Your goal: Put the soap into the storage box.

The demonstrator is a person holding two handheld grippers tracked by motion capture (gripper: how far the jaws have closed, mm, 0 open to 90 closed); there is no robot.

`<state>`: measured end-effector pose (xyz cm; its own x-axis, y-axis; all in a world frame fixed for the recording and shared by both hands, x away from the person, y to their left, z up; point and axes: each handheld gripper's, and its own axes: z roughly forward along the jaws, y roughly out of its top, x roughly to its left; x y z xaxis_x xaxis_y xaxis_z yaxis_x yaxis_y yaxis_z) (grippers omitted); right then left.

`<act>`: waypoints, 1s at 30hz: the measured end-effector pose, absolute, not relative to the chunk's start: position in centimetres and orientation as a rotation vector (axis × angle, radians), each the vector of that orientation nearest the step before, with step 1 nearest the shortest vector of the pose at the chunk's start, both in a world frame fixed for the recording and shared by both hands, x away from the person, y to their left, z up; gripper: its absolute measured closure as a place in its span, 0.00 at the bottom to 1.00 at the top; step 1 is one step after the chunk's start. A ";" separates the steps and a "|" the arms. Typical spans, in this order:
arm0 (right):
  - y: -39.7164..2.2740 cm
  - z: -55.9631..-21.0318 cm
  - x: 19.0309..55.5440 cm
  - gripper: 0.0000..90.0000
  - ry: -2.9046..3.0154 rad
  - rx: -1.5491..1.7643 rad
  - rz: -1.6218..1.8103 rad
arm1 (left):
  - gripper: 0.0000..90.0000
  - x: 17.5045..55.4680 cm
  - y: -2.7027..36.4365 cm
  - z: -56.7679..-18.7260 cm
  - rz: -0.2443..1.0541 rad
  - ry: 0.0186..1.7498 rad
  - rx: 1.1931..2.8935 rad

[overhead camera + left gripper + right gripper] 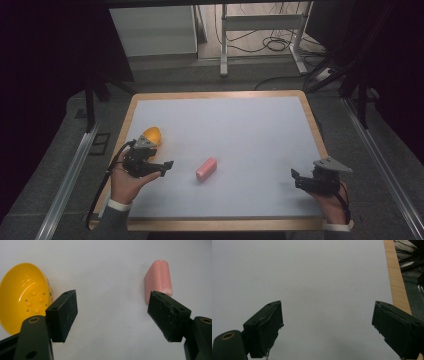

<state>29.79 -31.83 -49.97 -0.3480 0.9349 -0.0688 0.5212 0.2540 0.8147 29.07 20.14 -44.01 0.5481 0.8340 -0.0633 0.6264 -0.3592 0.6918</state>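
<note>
Lining up the wide-open left gripper (167,166) on the pink block (206,169), I'd square the jaws across its narrow sides before closing; right gripper (295,176) idles open too.

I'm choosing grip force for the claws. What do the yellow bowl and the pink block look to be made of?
The yellow perforated bowl looks like glossy hard plastic: bright highlights, thin rim, small moulded holes. The pink rounded block looks matte and solid, perhaps soap or foam, with pale scuffing at one end; its hardness cannot be told.
</note>
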 end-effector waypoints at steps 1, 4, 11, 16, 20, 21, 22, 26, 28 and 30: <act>-31.8 -50.0 29.8 0.11 1.971 1.320 0.959 | 0.27 29.2 20.0 -44.0 0.387 1.166 2.111; -31.9 -50.0 29.8 0.11 1.970 1.321 0.957 | 0.27 29.5 19.4 -43.9 0.380 1.151 2.132; -32.0 -50.0 29.8 0.11 1.969 1.322 0.957 | 0.27 29.8 18.4 -43.3 0.369 1.128 2.149; -32.1 -50.0 29.7 0.11 1.969 1.320 0.955 | 0.27 30.0 17.7 -42.9 0.362 1.108 2.157; -32.1 -50.0 29.7 0.11 1.969 1.322 0.954 | 0.27 30.3 17.1 -42.9 0.361 1.100 2.175; -32.1 -50.0 29.7 0.11 1.969 1.322 0.954 | 0.27 30.3 17.1 -42.9 0.361 1.100 2.175; -32.1 -50.0 29.8 0.11 1.969 1.322 0.953 | 0.27 30.3 17.0 -42.9 0.357 1.100 2.177; -32.1 -50.1 29.8 0.11 1.967 1.325 0.953 | 0.27 30.7 16.3 -43.0 0.348 1.090 2.191; -32.1 -50.1 29.8 0.11 1.967 1.326 0.953 | 0.27 30.7 16.2 -43.0 0.345 1.086 2.193; -32.2 -50.1 29.8 0.11 1.972 1.324 0.948 | 0.27 30.9 16.0 -42.9 0.341 1.081 2.199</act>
<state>29.81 -32.19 -50.09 -0.3423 0.9367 -0.0730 0.5277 0.2560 0.8100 30.89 15.96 -42.95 0.6251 0.7788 -0.0521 0.6081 -0.4441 0.6581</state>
